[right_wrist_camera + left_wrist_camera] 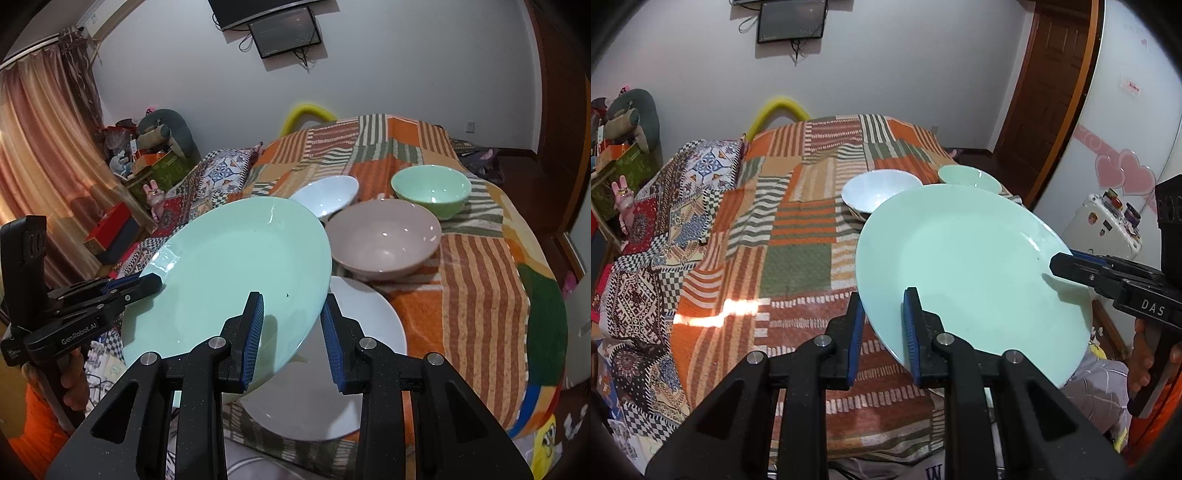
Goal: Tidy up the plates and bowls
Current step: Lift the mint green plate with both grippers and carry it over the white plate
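The mint-green plate (236, 273) hangs tilted in the air above the striped orange bedspread (798, 229), and we carry it between both tools. Our left gripper (882, 325) is closed narrow on the plate's near rim, one blue pad above the face and one below. Our right gripper (291, 325) clamps the opposite edge the same way, its jaws close together on the rim. Each tool shows in the other's camera, gripping from the side.

Directly below the plate, on our right side, a white plate (369, 332) lies flat on the bedspread, and the green plate's lower edge overhangs it. We judge that this is the stack to build, so the coming move turns on lowering straight down with the tilt taken out. The right hand is the nearer to the white plate.

Beyond it stand a pinkish-grey bowl (384, 240), a pale blue-white bowl (328, 195) and a green bowl (430, 192), close together. They are near enough that a drift away from us could strike the pinkish-grey bowl.
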`<action>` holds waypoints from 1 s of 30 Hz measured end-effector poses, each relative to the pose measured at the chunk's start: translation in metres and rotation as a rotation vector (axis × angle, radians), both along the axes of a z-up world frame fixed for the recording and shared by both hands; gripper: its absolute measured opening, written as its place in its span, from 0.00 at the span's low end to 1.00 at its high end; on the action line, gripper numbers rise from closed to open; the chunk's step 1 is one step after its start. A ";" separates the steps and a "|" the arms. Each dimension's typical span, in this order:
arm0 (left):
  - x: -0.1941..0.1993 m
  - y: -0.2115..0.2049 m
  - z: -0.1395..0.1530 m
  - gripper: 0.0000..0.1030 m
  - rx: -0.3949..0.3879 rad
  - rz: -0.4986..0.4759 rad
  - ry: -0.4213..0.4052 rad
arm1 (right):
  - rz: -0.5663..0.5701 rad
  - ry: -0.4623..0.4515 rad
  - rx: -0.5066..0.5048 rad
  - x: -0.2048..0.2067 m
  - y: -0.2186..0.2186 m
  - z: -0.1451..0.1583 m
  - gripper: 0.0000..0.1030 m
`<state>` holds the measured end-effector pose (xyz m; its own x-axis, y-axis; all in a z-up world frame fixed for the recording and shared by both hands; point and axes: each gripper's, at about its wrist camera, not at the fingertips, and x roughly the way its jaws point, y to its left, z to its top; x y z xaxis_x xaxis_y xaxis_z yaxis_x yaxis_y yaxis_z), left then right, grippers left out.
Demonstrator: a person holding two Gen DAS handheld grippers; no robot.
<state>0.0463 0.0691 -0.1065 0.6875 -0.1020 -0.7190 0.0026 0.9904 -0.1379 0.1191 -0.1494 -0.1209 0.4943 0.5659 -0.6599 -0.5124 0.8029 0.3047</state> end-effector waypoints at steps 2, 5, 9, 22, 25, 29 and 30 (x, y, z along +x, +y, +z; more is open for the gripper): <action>0.002 -0.004 -0.005 0.20 -0.002 -0.002 0.017 | -0.004 0.003 0.000 -0.001 -0.004 -0.003 0.28; 0.006 -0.011 -0.012 0.22 0.002 -0.010 0.043 | -0.009 0.014 0.003 -0.002 -0.008 -0.007 0.28; 0.010 -0.016 -0.024 0.22 -0.014 -0.023 0.078 | -0.023 0.030 -0.004 -0.002 -0.015 -0.015 0.29; 0.029 -0.032 -0.067 0.22 -0.034 -0.046 0.196 | -0.052 0.138 -0.018 0.001 -0.031 -0.053 0.29; 0.032 -0.033 -0.074 0.22 -0.034 -0.049 0.216 | -0.052 0.156 -0.023 0.002 -0.032 -0.059 0.29; 0.035 -0.036 -0.081 0.22 -0.033 -0.054 0.240 | -0.058 0.180 -0.025 0.002 -0.035 -0.067 0.29; 0.037 -0.036 -0.083 0.22 -0.032 -0.056 0.244 | -0.060 0.184 -0.025 0.003 -0.036 -0.069 0.29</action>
